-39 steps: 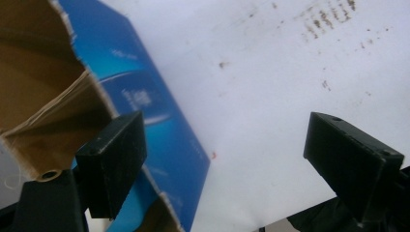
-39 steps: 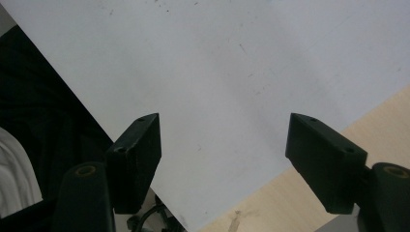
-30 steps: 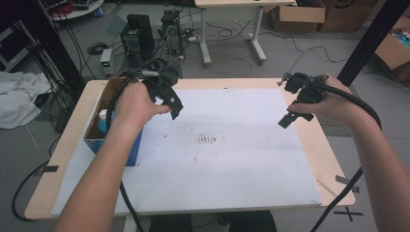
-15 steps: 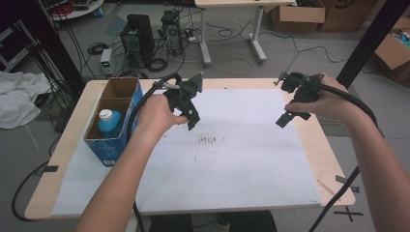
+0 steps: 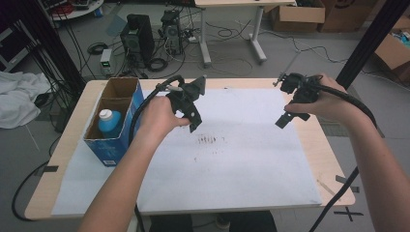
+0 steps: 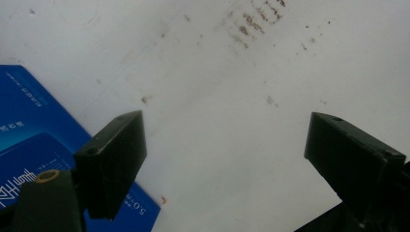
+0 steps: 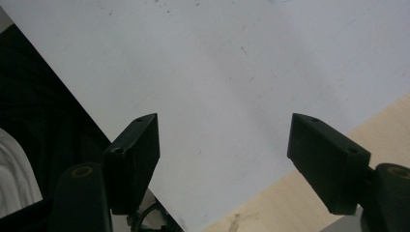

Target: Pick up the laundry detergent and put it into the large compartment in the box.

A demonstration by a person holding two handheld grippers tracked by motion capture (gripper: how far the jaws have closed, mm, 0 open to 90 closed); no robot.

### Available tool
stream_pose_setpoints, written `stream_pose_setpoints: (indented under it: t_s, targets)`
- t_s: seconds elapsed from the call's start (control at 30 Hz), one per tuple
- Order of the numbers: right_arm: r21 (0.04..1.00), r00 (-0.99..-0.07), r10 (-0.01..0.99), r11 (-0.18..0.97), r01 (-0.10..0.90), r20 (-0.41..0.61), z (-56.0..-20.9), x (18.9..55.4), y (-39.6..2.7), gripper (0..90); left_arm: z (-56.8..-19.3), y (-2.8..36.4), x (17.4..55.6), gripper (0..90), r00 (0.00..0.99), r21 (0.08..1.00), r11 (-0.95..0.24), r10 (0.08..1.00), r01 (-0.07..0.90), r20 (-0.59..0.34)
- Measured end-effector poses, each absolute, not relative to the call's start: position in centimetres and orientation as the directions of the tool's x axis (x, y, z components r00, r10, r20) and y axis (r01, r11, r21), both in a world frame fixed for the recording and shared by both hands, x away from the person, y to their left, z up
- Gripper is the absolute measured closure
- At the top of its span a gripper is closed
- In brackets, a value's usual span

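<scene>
My left gripper hangs above the white sheet, just right of a blue cardboard box. It is open in the left gripper view, with bare sheet between the jaws. The box's blue side shows at that view's lower left. A bottle with a blue cap stands inside the box. My right gripper hovers over the sheet's far right part. Its jaws stand wide apart and hold nothing in the right gripper view.
Brown smudges mark the middle of the sheet. The wooden table shows bare along its right edge, also seen as table edge. Computers, cables and boxes stand on the floor behind the table.
My left gripper has moved right, from over the box to above the sheet beside it, which uncovers the box and bottle. The right gripper has barely shifted.
</scene>
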State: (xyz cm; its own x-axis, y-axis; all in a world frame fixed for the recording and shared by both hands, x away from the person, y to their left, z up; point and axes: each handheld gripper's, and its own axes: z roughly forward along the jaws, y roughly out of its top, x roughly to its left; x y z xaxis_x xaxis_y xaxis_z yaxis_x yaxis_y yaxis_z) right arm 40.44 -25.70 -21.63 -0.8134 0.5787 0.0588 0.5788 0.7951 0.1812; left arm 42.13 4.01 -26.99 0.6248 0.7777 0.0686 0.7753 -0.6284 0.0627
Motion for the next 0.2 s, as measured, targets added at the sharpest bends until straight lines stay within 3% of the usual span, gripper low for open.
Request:
stream_pose_setpoints:
  t_s: [0.2]
  targets:
    - [0.179,-0.814,0.578,0.796,0.578,0.059,-21.64,40.30,-25.64,27.2,-26.86,4.26,41.99,15.7,0.621,0.064,-0.625,0.781,0.778,0.071]
